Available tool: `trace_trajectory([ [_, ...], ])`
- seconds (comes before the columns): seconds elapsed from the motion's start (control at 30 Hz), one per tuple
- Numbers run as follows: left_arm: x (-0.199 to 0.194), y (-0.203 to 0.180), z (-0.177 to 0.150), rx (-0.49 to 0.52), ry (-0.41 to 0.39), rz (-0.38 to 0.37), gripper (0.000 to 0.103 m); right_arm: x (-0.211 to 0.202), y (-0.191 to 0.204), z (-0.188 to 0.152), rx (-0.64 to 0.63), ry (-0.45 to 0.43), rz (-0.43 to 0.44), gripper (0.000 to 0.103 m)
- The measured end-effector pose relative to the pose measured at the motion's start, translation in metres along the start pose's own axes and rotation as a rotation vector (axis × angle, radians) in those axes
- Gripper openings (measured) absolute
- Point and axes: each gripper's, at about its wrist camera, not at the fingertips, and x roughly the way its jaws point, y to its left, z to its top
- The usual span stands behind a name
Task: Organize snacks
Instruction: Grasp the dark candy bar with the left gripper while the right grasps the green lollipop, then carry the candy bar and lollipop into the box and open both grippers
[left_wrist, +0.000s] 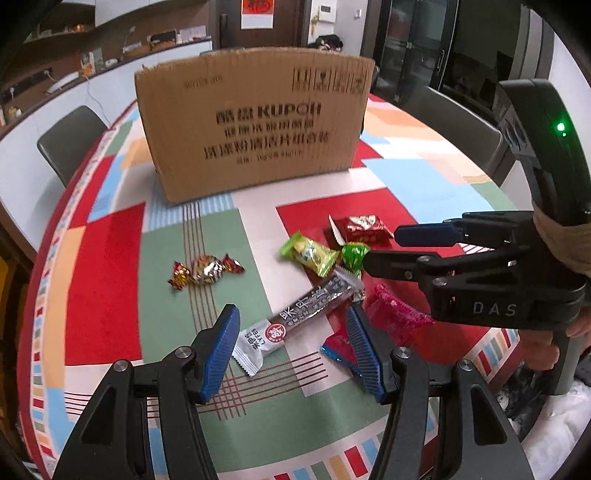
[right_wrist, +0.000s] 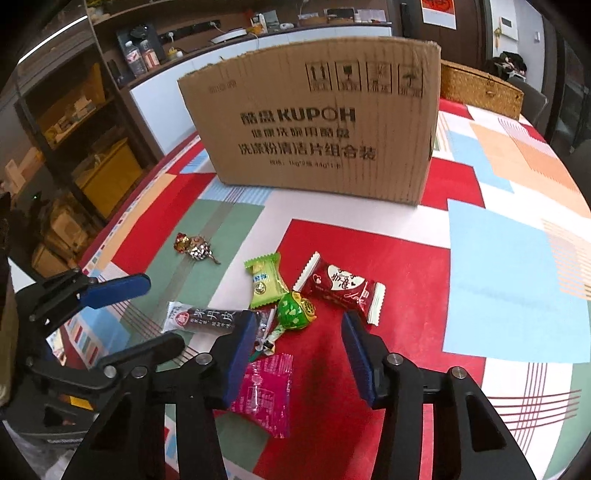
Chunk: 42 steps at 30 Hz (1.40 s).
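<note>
Snacks lie on the patchwork tablecloth (left_wrist: 103, 266) in front of a cardboard box (left_wrist: 255, 125) (right_wrist: 317, 125). My left gripper (left_wrist: 293, 332) is open, its fingers either side of a long dark bar (left_wrist: 299, 317) (right_wrist: 210, 319) without touching it. A red-blue packet (left_wrist: 338, 347) lies partly hidden under its right finger. My right gripper (right_wrist: 299, 332) (left_wrist: 384, 247) is open just short of a round green candy (right_wrist: 295, 310) (left_wrist: 354, 254). Around it lie a light green packet (right_wrist: 266, 284), a dark red packet (right_wrist: 340, 286), a pink packet (right_wrist: 266, 391) and a gold twist candy (right_wrist: 194, 247).
A wicker basket (right_wrist: 480, 88) stands behind the box at the right. Grey chairs (left_wrist: 70, 140) ring the round table, whose edge curves close on the left. Shelves with yellow bins (right_wrist: 107, 173) stand beyond it. The left gripper (right_wrist: 147, 314) shows at the lower left of the right wrist view.
</note>
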Motion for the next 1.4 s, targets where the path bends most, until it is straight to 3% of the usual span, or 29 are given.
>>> trace_trajectory([
  [0.47, 0.04, -0.002, 0.005, 0.051, 0.076, -0.032, 0.058, 0.018, -0.003, 0.003, 0.008, 0.038, 0.007, 0.041],
  [0.8, 0.044, -0.001, 0.008, 0.047, 0.066, -0.049, 0.043, 0.033, -0.001, 0.008, 0.004, 0.049, 0.015, 0.036],
  [1.13, 0.044, -0.008, 0.01, 0.043, 0.054, -0.081, 0.019, 0.034, 0.003, 0.006, -0.017, 0.036, 0.021, 0.028],
  [1.4, 0.03, -0.003, 0.013, 0.013, 0.016, -0.062, 0.018, 0.024, 0.003, 0.008, -0.016, 0.007, 0.015, 0.028],
])
